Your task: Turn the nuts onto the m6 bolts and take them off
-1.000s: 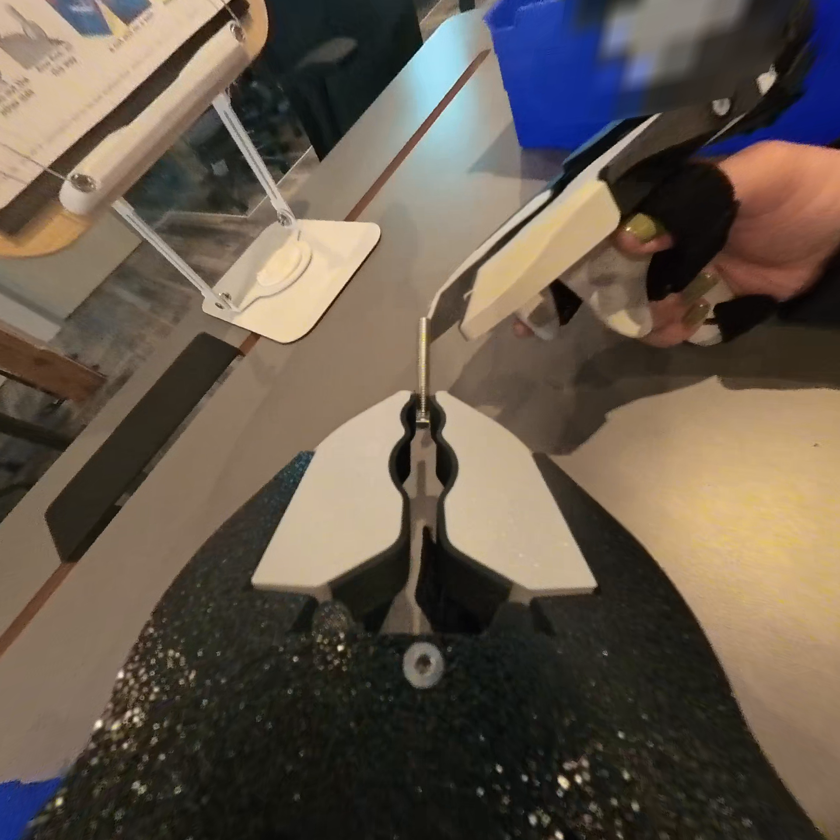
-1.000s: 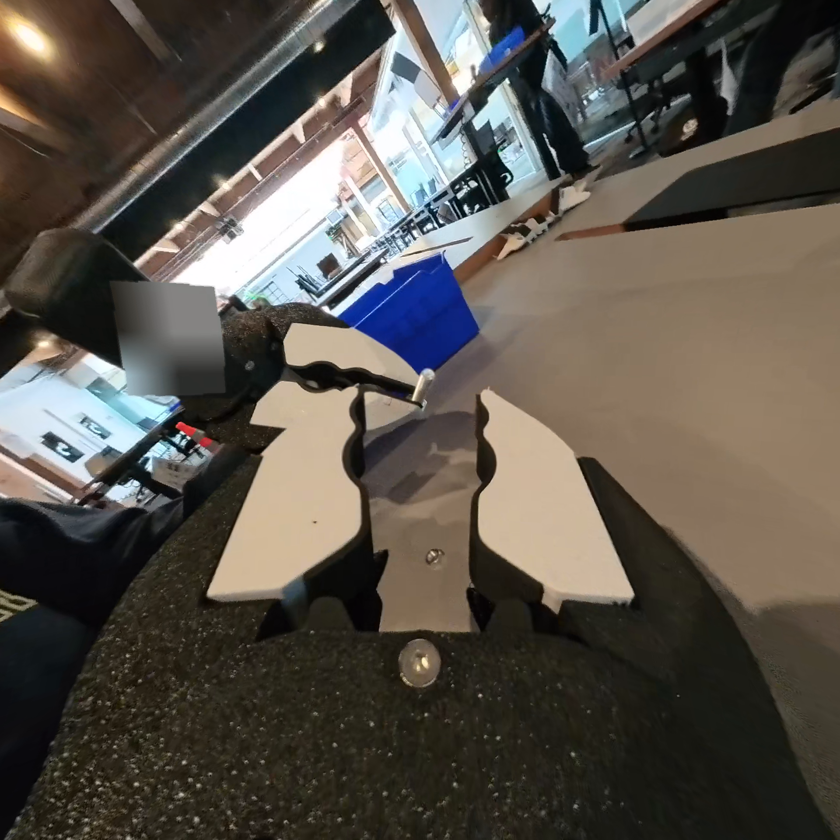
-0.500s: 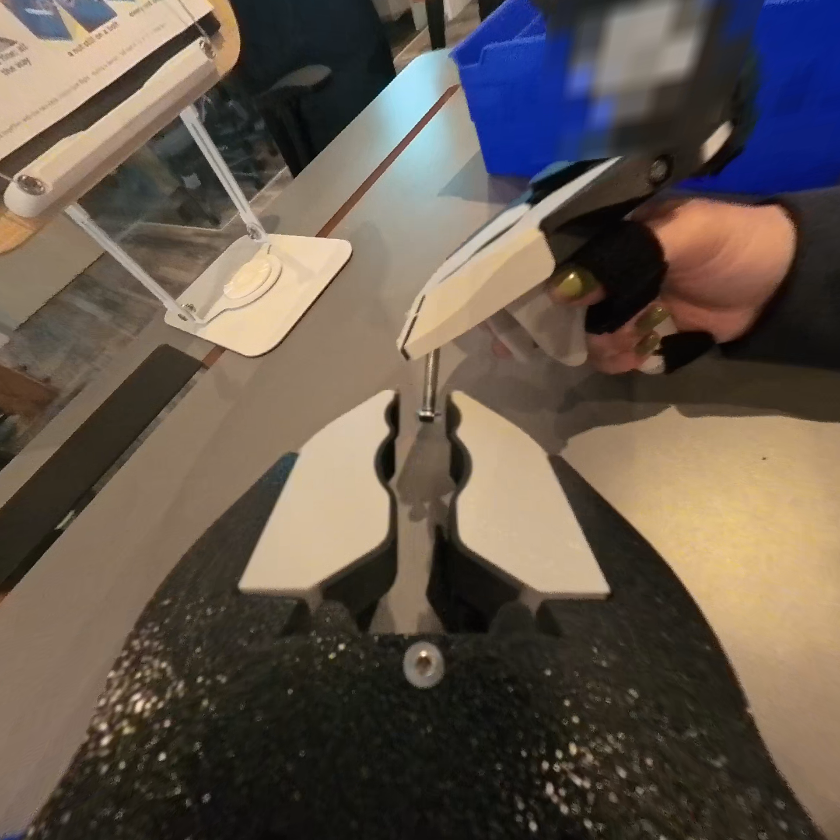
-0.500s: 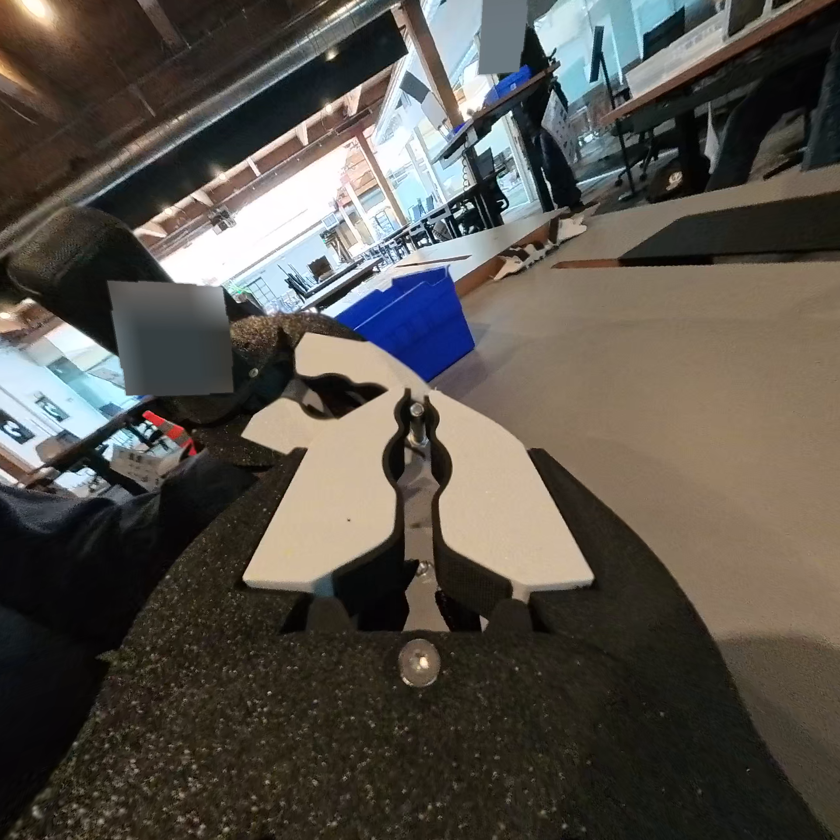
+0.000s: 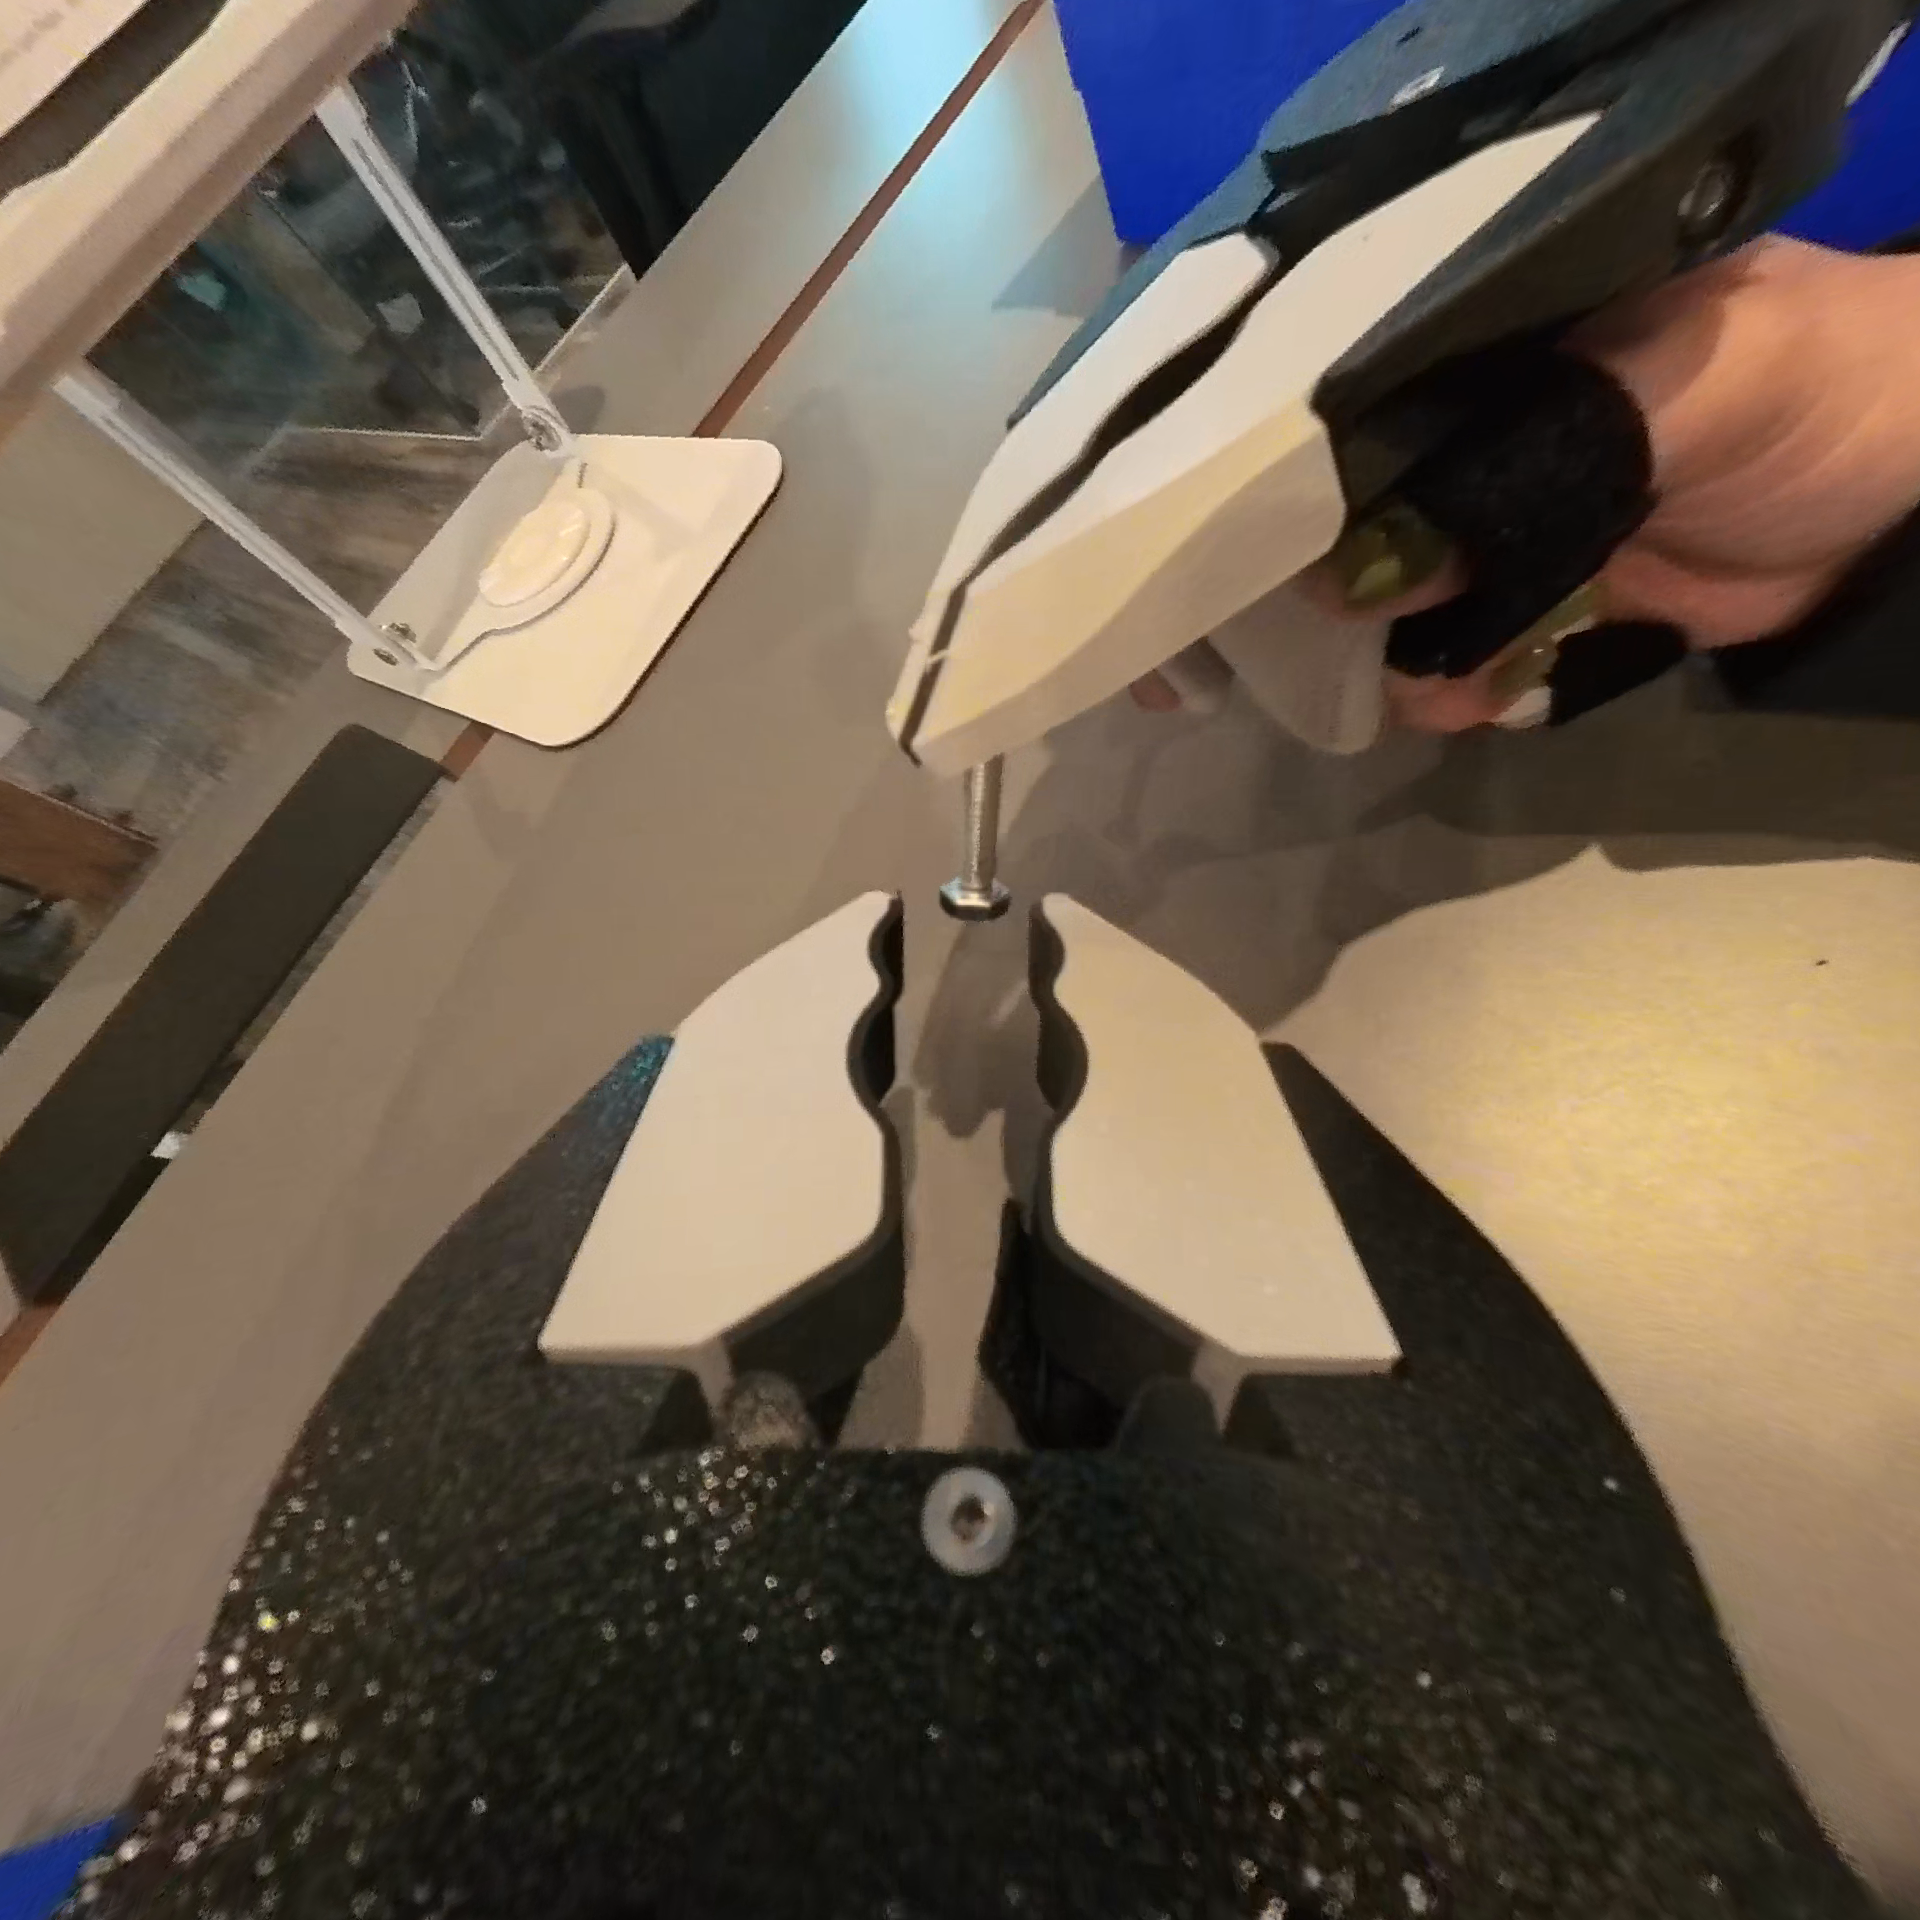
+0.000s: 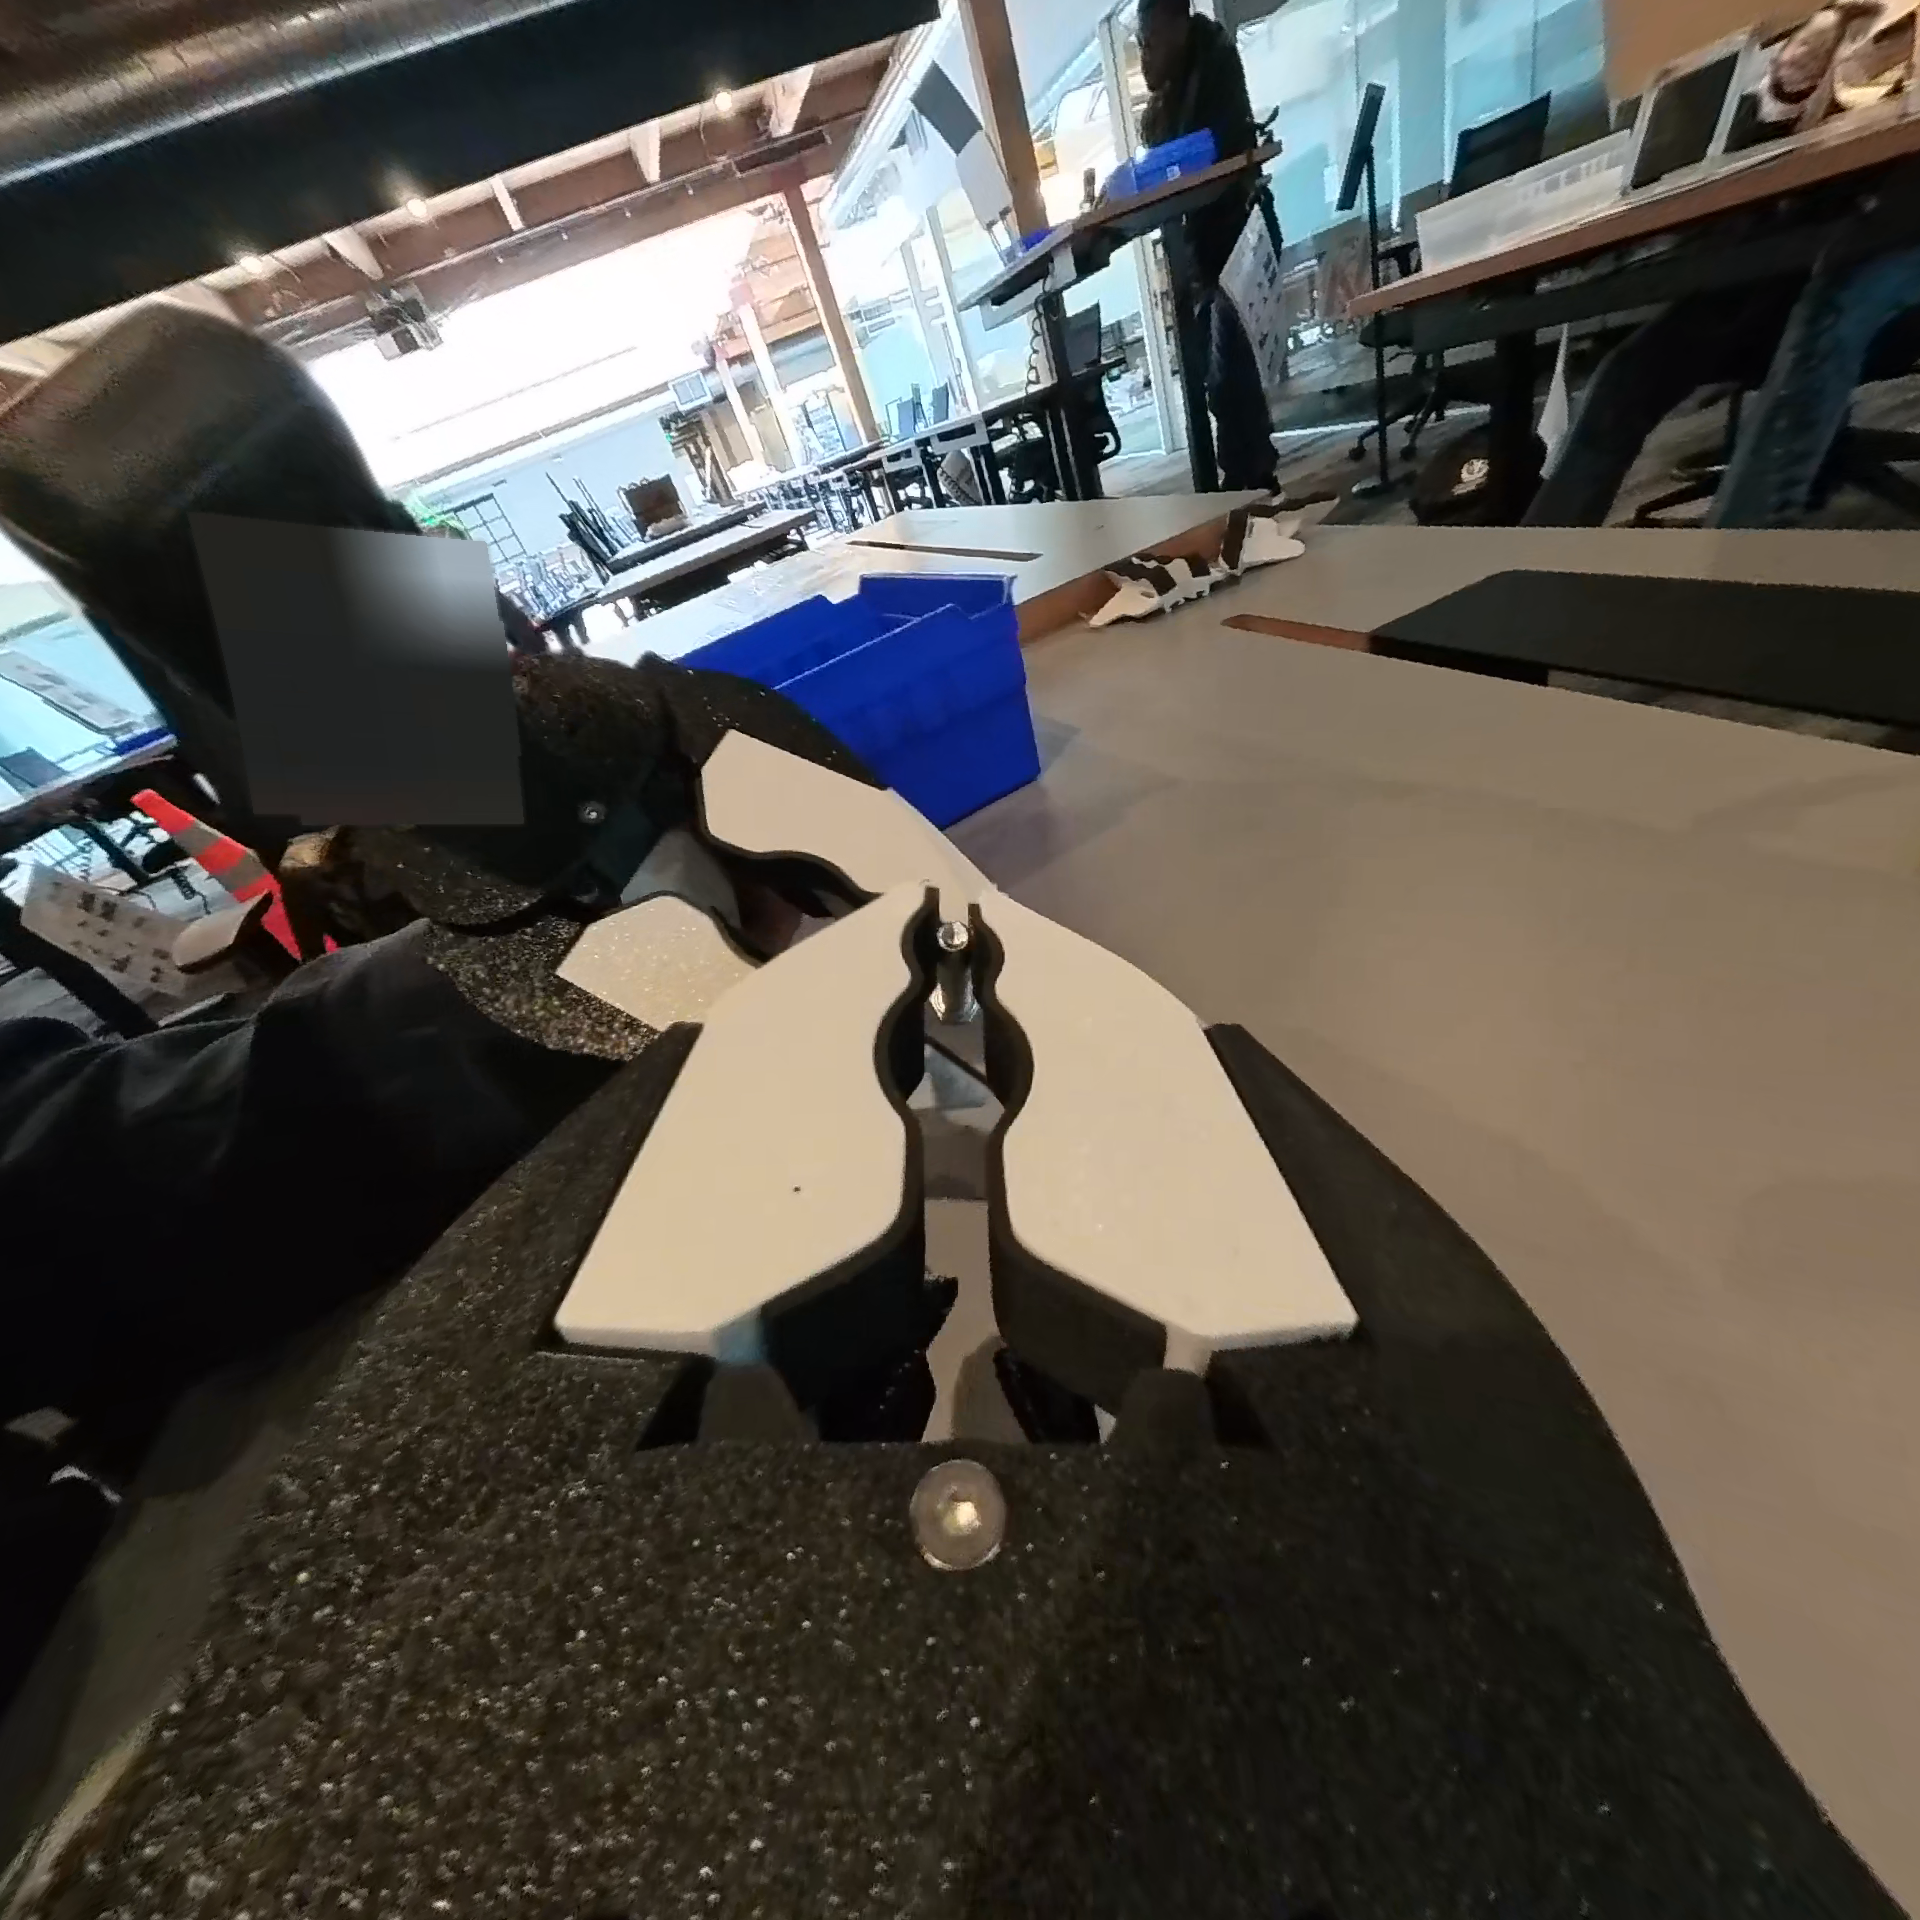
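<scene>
A silver M6 bolt [image 5: 982,821] hangs straight down from the tips of my right gripper [image 5: 920,732], which is shut on its upper end. A hex piece [image 5: 971,899] sits at the bolt's lower end; I cannot tell whether it is a nut or the head. My left gripper [image 5: 966,930] is open, with the hex piece just ahead of the gap between its fingertips and not touching them. In the right wrist view, my right gripper [image 6: 951,920] pinches the bolt [image 6: 951,971], and the left gripper's white fingers [image 6: 800,821] show behind it.
A blue bin [image 5: 1143,104] stands on the grey table behind the right gripper and also shows in the right wrist view [image 6: 914,686]. A white stand base [image 5: 582,582] and a black strip [image 5: 208,987] lie at the left. A gloved hand [image 5: 1714,416] holds the right gripper. My left and right fingertips are right by each other.
My left gripper was shut on the bolt's lower end and has opened and let go. My right gripper was open and has shut on the bolt's upper end, so it now holds the bolt.
</scene>
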`<control>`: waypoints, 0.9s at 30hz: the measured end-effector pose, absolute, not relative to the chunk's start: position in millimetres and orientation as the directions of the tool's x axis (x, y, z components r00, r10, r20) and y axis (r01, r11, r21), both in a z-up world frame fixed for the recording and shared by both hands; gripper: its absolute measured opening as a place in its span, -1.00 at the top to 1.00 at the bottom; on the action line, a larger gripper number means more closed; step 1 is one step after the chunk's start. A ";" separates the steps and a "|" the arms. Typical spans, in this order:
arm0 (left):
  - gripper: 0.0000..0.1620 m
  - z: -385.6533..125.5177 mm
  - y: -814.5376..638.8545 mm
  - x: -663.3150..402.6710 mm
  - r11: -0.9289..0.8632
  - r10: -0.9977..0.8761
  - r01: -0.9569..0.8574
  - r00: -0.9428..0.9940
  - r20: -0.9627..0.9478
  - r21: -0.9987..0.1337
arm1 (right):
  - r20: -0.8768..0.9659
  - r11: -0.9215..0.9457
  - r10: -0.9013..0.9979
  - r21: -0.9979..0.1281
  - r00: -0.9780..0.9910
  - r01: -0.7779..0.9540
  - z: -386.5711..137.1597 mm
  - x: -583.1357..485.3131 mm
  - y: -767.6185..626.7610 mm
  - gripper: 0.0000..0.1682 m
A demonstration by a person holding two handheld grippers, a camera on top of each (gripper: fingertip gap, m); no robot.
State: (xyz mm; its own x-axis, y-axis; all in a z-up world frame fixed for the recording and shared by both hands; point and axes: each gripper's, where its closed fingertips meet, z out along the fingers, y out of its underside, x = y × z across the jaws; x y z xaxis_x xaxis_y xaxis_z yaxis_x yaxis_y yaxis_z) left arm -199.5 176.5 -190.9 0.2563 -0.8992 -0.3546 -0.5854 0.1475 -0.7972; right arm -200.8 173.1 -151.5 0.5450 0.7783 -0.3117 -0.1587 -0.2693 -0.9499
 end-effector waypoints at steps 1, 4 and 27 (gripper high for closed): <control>0.73 -190.7 177.3 -199.5 0.155 -0.893 -0.590 0.259 -0.367 -0.792 | -0.307 -0.267 0.777 -0.951 0.550 -0.155 -152.0 -201.1 173.4 0.94; 0.76 -191.5 176.6 -198.7 0.161 -0.891 -0.595 0.255 -0.375 -0.787 | -0.299 -0.263 0.779 -0.954 0.552 -0.146 -152.5 -202.9 173.0 0.94; 0.87 -209.6 221.1 -228.0 -0.036 -0.810 -0.586 0.492 -0.320 -0.809 | -0.282 -0.292 0.802 -0.954 0.527 -0.066 -161.1 -203.5 166.2 0.65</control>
State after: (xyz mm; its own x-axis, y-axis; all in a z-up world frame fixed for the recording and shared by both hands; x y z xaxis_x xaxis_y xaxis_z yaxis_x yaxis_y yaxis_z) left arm -228.0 221.1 -209.6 0.4921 -0.8097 -0.3198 -0.5861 -0.0365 -0.8094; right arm -203.5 166.2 -161.1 0.5272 0.8015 -0.2821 -0.0663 -0.2922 -0.9540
